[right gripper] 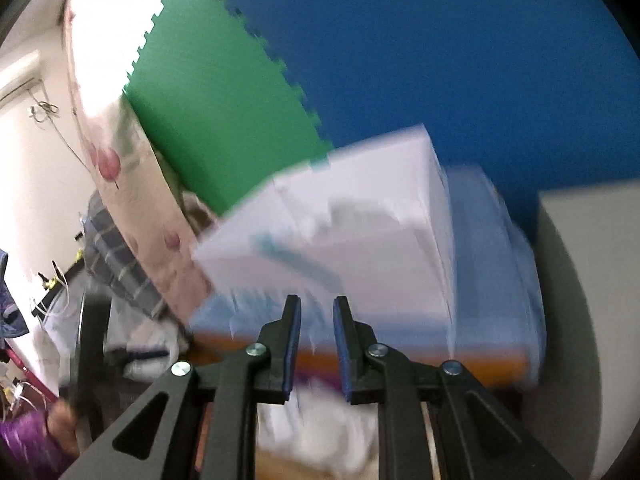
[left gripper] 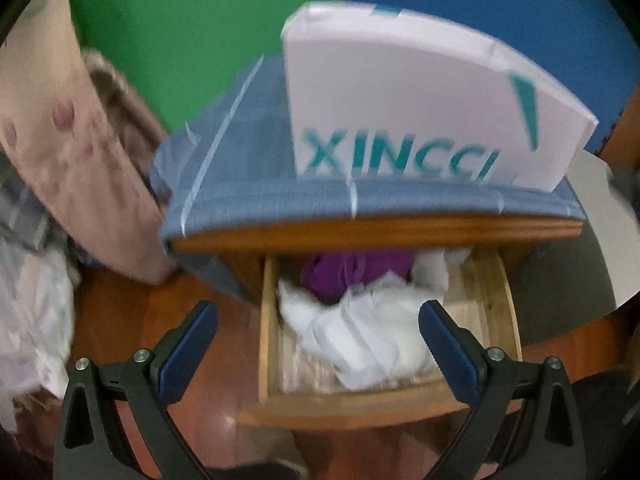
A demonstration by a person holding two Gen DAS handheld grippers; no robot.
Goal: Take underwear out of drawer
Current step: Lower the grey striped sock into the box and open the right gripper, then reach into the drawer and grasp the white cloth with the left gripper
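1. The left gripper (left gripper: 318, 330) hangs above the open drawer (left gripper: 269, 332), its fingers (left gripper: 188, 344) wide apart and empty.
2. White underwear (left gripper: 360, 332) lies crumpled in the drawer, with a purple garment (left gripper: 352, 272) toward the drawer's back edge.
3. The right gripper (right gripper: 317, 312) has fingers (right gripper: 290, 344) nearly together with a narrow gap, nothing between them.
4. A white box (left gripper: 400, 100) stands on the cloth-covered cabinet top (left gripper: 260, 184).

Home bedroom, lived-in. Small wooden nightstand (left gripper: 372, 236) with blue checked cloth cover (left gripper: 248, 160), its pale wood drawer (left gripper: 268, 320) pulled open and full of crumpled white and purple clothing (left gripper: 360, 320). Floral pink bedding (left gripper: 72, 128) at 9 o'clock, green and blue foam puzzle mats (right gripper: 360, 60) at 12, reddish wooden floor (left gripper: 132, 312).
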